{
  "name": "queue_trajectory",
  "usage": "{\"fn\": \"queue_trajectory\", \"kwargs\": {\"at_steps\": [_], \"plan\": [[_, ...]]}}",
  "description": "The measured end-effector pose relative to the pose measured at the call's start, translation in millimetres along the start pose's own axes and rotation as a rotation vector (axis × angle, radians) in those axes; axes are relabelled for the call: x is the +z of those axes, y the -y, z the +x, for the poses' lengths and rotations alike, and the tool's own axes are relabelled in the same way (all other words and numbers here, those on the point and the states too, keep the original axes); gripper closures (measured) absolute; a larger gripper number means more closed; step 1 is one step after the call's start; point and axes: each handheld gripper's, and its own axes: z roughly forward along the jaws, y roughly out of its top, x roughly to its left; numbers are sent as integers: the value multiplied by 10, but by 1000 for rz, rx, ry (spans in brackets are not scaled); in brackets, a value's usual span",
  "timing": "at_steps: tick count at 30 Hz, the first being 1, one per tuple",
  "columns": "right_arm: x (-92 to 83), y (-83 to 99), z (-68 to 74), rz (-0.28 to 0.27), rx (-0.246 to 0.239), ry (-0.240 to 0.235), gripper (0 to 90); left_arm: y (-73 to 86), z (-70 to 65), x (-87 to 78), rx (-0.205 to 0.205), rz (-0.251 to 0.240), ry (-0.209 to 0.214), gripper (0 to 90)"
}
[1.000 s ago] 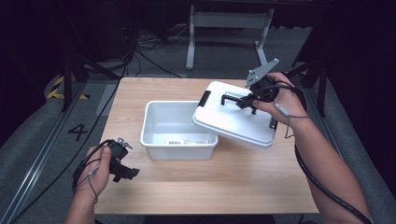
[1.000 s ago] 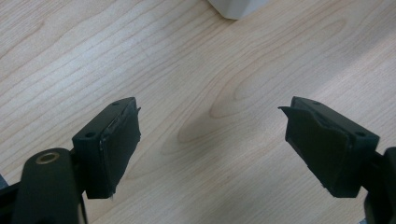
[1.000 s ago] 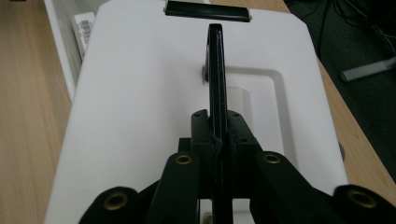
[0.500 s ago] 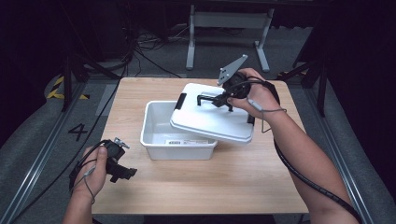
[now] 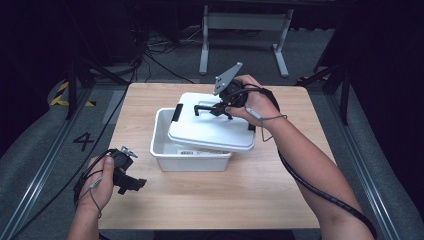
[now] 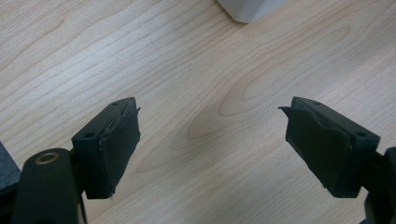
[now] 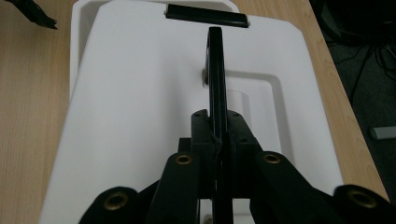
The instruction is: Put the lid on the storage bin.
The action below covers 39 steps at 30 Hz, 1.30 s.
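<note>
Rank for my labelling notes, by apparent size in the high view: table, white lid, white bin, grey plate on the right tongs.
1. table
2. white lid and white bin: alike, the lid hides much of the bin, unranked
3. grey plate

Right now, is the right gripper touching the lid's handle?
Touching. The right gripper view shows the right gripper with its jaws clamped on the lid's black handle, no gap.

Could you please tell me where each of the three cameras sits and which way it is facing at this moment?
High view: above the person's side, looking forward and down at the table; both forearms show.
Left gripper view: on the left gripper, facing down at bare wood, jaws apart.
Right gripper view: on the right gripper, looking along the lid, jaws clamped on its black handle.
Shared: the bin, lid.
</note>
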Motion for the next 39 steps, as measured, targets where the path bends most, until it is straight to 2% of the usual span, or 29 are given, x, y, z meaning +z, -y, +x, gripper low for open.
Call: {"fn": "queue_trajectory", "kwargs": {"at_steps": [3, 6, 16, 19, 26, 29, 39], "plan": [[103, -69, 8, -9, -15, -27, 847, 28, 13, -8, 3, 2, -6, 183], [194, -125, 23, -22, -37, -55, 847, 62, 17, -24, -11, -1, -6, 183], [399, -214, 70, -40, -60, -96, 847, 120, 31, -53, -20, 3, -11, 182], [405, -222, 70, -43, -63, -96, 847, 116, 23, -45, -14, 3, -7, 179], [348, -214, 61, -96, -63, -124, 847, 88, 14, -35, -10, 5, -4, 178], [353, -211, 64, -99, -70, -128, 846, 61, 8, -8, 7, 16, -2, 178], [501, -181, 65, -90, -69, -151, 845, 46, 13, 4, 6, 17, 0, 178]]}}
